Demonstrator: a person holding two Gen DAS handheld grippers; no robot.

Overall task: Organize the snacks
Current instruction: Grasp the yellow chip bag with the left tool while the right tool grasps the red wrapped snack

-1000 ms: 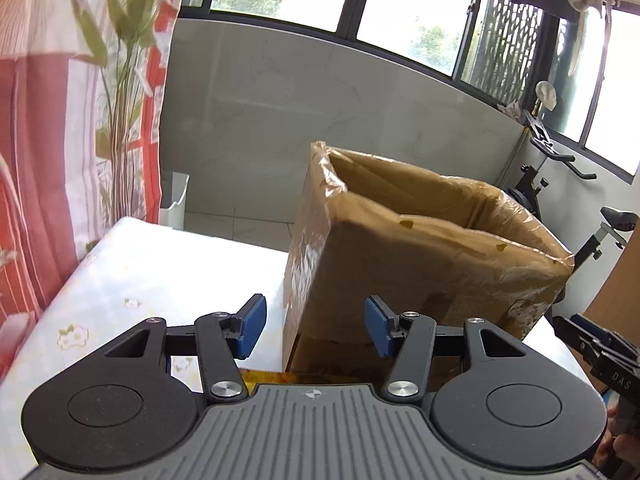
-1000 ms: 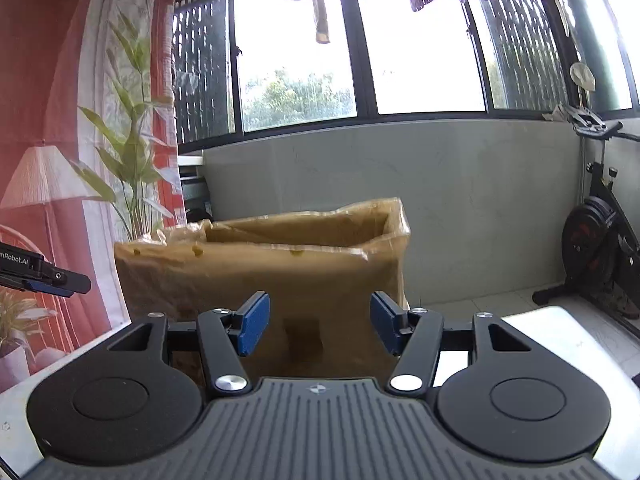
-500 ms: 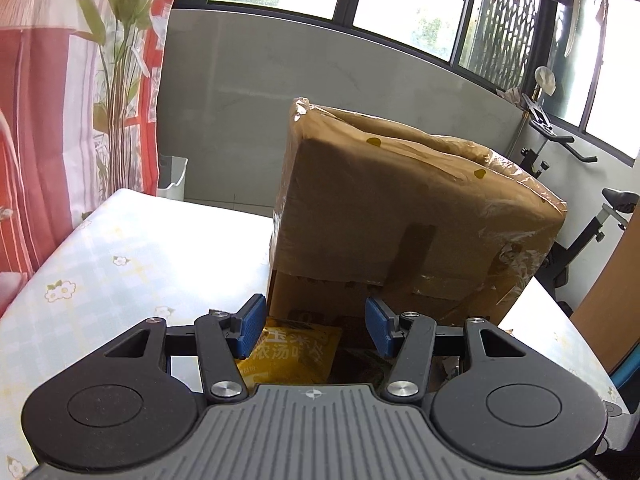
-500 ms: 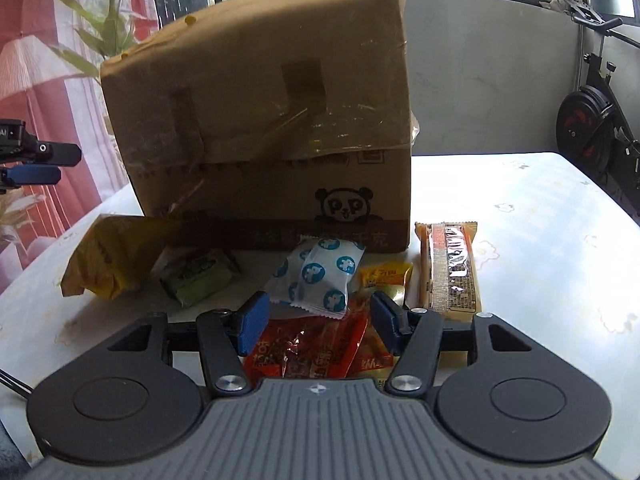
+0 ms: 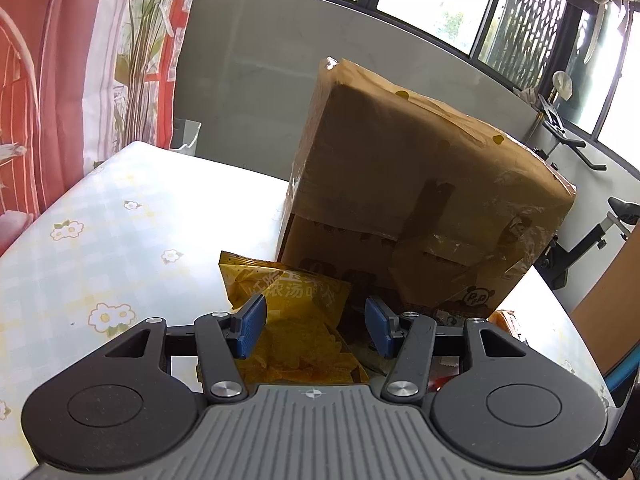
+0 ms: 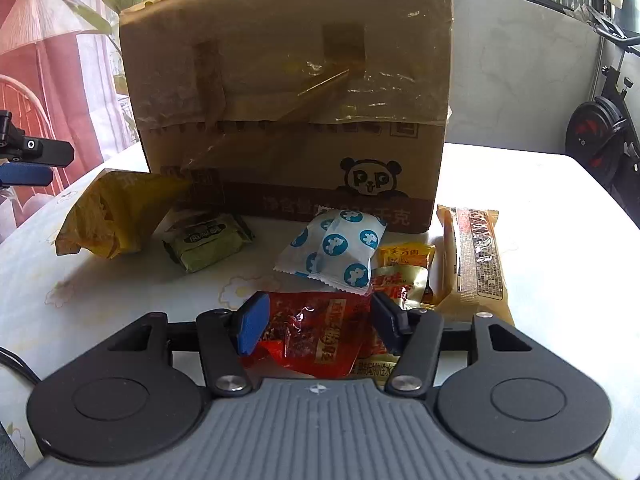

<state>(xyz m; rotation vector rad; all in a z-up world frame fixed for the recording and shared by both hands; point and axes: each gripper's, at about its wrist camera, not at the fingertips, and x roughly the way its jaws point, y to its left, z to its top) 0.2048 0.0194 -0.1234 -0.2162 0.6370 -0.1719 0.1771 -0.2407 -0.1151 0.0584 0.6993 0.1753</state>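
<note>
A taped cardboard box (image 6: 288, 100) stands on the table, also in the left wrist view (image 5: 420, 200). Snacks lie in front of it: a yellow chip bag (image 6: 116, 212), also in the left wrist view (image 5: 292, 312), a green packet (image 6: 208, 242), a white packet with blue dots (image 6: 336, 250), a red packet (image 6: 316, 332), small yellow and red sachets (image 6: 400, 276) and a long tan bar (image 6: 476, 260). My left gripper (image 5: 316, 326) is open, its fingers either side of the chip bag. My right gripper (image 6: 320, 322) is open over the red packet.
The table (image 5: 100, 232) has a pale flowered cloth. A red curtain and a plant (image 5: 136, 52) stand at the left. An exercise bike (image 6: 604, 136) stands behind the table at the right. The left gripper's tip (image 6: 28, 160) shows at the left edge of the right wrist view.
Both grippers have tilted down and come lower toward the table. The snacks have come into view; the chip bag now lies between my left fingers and the red packet between my right fingers.
</note>
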